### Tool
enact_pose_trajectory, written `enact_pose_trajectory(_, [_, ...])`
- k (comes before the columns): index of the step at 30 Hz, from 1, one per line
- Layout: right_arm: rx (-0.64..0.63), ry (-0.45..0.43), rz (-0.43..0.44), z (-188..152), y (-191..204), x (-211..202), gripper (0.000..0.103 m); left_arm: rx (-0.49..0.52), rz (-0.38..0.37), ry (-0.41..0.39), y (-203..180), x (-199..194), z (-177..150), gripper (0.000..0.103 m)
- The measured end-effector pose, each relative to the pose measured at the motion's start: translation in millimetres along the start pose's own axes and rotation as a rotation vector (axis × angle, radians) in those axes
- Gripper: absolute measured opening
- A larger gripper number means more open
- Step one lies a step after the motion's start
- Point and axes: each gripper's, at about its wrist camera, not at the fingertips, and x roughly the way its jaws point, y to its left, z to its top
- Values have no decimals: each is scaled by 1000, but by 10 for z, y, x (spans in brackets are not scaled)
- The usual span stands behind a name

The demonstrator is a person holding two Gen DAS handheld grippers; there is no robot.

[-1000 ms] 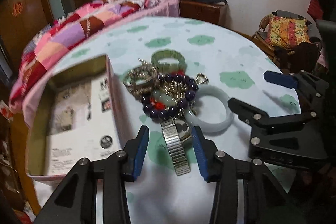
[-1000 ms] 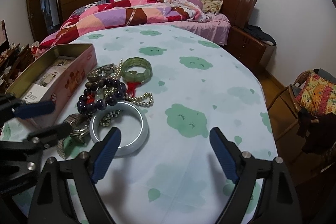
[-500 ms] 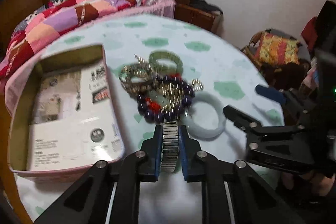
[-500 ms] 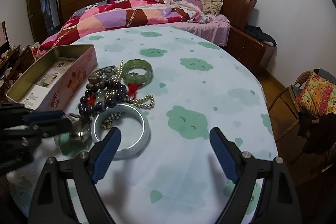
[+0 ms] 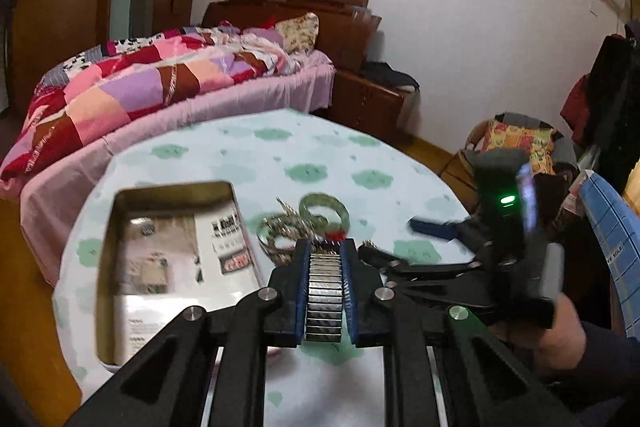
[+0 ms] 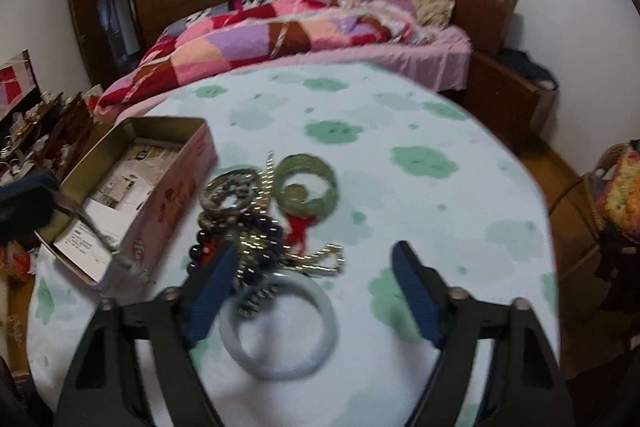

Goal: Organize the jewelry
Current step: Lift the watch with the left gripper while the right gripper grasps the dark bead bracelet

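Note:
My left gripper is shut on the metal band of a silver watch and holds it off the table. In the right wrist view the watch hangs from it over the open tin box. Beside the box lies a pile: a green bangle, a silver bracelet, purple beads and a gold bead chain. My right gripper hovers over a white bangle. Its jaws are closing, with the bangle between them and untouched.
The round table has a pale cloth with green cloud prints; its edge curves close on the right. Behind it stands a bed with a patchwork quilt. A wicker chair with a cushion stands to the right. A hand holds the right gripper.
The left gripper shut on the watch band, then lifted it off the table toward the tin box. The right gripper moved forward over the white bangle and its jaws narrowed.

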Motion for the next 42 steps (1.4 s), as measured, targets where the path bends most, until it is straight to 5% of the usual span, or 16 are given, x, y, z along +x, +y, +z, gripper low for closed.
enact_pose_trajectory(4, [3,76,60,43,37,234,52,-4,9,-20,65,-34,72,15])
enact_pose_trajectory(7, [24,122,100,46,21,344,46,-25,18,-27,155,-27,91,15])
enact_pose_trajectory(13, [-8,133,154,40,103,301,16,-56,32,-38,305,-77,123,15])
enact_pose_trajectory(27, [-49,-24,158,253,203,-224,16,-92,92,-89,623,-239,303,15])
enact_pose_trajectory(42, [-113,-69,164,693,441,-291,16,-91,159,-60,1042,-22,459,15])
